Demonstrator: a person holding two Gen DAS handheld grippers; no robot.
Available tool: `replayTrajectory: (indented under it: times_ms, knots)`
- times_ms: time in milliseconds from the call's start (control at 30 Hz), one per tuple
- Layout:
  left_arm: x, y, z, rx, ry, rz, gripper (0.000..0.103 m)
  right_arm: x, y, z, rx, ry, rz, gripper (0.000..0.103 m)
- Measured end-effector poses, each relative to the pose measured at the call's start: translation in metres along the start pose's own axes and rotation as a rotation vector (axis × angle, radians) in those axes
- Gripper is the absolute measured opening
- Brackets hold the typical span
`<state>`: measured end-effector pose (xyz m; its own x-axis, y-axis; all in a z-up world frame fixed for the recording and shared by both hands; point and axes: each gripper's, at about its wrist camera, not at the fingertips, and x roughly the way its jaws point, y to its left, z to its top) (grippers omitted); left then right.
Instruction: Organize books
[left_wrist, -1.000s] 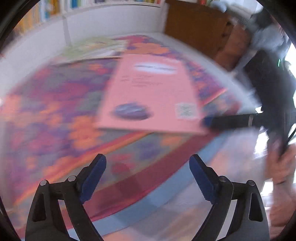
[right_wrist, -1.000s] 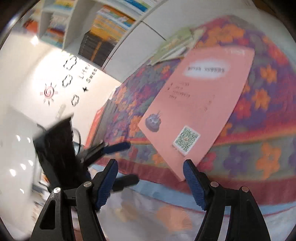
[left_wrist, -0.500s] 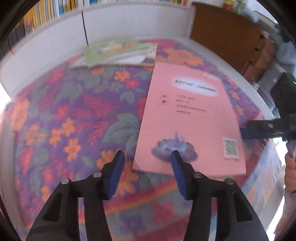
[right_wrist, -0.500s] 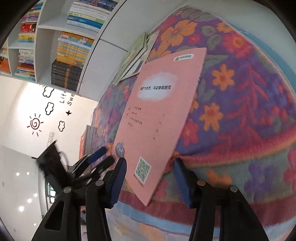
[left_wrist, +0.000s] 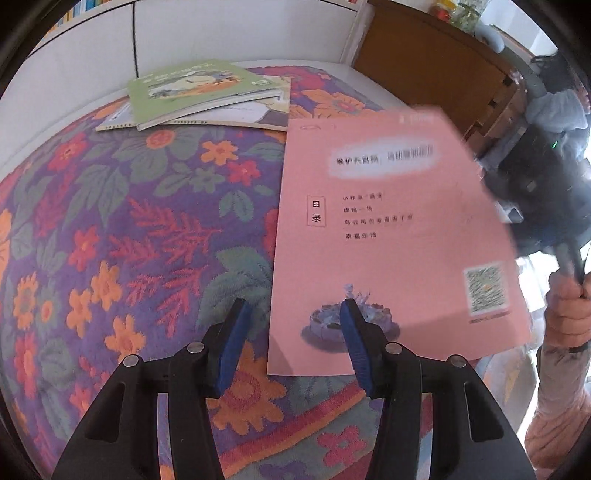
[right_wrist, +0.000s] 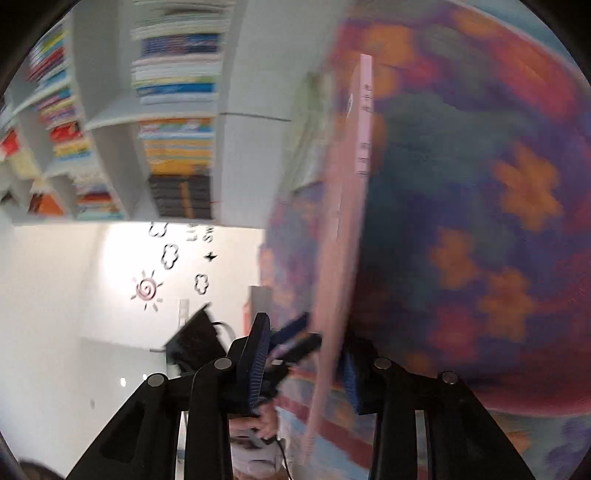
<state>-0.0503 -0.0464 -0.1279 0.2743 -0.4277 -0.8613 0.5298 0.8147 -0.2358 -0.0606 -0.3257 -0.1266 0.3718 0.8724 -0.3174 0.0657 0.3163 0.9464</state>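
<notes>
Over the flowered cloth (left_wrist: 110, 229), the right gripper (right_wrist: 303, 365), jaws just narrowed around the pink booklet's (left_wrist: 391, 236) raised edge, should lift slowly while the left gripper (left_wrist: 291, 336), jaws narrowed and straddling its near corner, steadies it.

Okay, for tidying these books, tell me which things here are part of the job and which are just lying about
Part of the job:
- pink book, its right side lifting off the floral cloth
- stack of green-covered books behind it
- left gripper, jaws astride the pink book's near left corner
- right gripper, jaws astride the pink book's edge

Just lying about:
- white bookshelf with its shelved books
- brown cabinet
</notes>
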Motion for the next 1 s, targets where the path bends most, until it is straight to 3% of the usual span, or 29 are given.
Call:
replayTrajectory:
  times_ms: [100, 200, 267, 333, 433, 600, 767, 833, 933, 1000]
  knots:
    - [-0.009, 0.004, -0.002, 0.004, -0.013, -0.082, 0.046, 0.014, 0.059, -0.003, -0.133, 0.026, -0.034, 0.036]
    - [-0.026, 0.016, -0.008, -0.044, -0.039, -0.108, 0.046, 0.044, 0.116, -0.007, -0.242, 0.104, -0.016, 0.035]
    - [-0.039, 0.024, -0.016, -0.072, -0.056, -0.092, 0.046, 0.072, 0.151, -0.009, -0.321, 0.145, -0.072, 0.036]
    - [-0.053, 0.037, -0.028, -0.117, -0.063, -0.030, 0.047, 0.104, 0.172, -0.008, -0.396, 0.176, -0.139, 0.035]
    - [-0.070, 0.064, -0.052, -0.207, -0.037, -0.027, 0.049, 0.160, 0.162, -0.004, -0.359, 0.260, -0.177, 0.035]
    - [-0.089, 0.105, -0.072, -0.270, -0.033, 0.133, 0.049, 0.211, 0.118, -0.002, -0.289, 0.290, -0.292, 0.035]
    - [-0.089, 0.131, -0.058, -0.347, -0.083, 0.102, 0.053, 0.199, 0.091, 0.000, -0.254, 0.225, -0.428, 0.036]
    - [-0.077, 0.134, -0.049, -0.362, -0.090, 0.103, 0.053, 0.186, 0.084, 0.000, -0.276, 0.201, -0.534, 0.036]
    - [-0.061, 0.133, -0.036, -0.381, -0.112, 0.122, 0.053, 0.171, 0.083, -0.001, -0.314, 0.161, -0.613, 0.043]
    - [-0.055, 0.134, -0.027, -0.390, -0.122, 0.170, 0.055, 0.165, 0.077, -0.001, -0.314, 0.155, -0.598, 0.044]
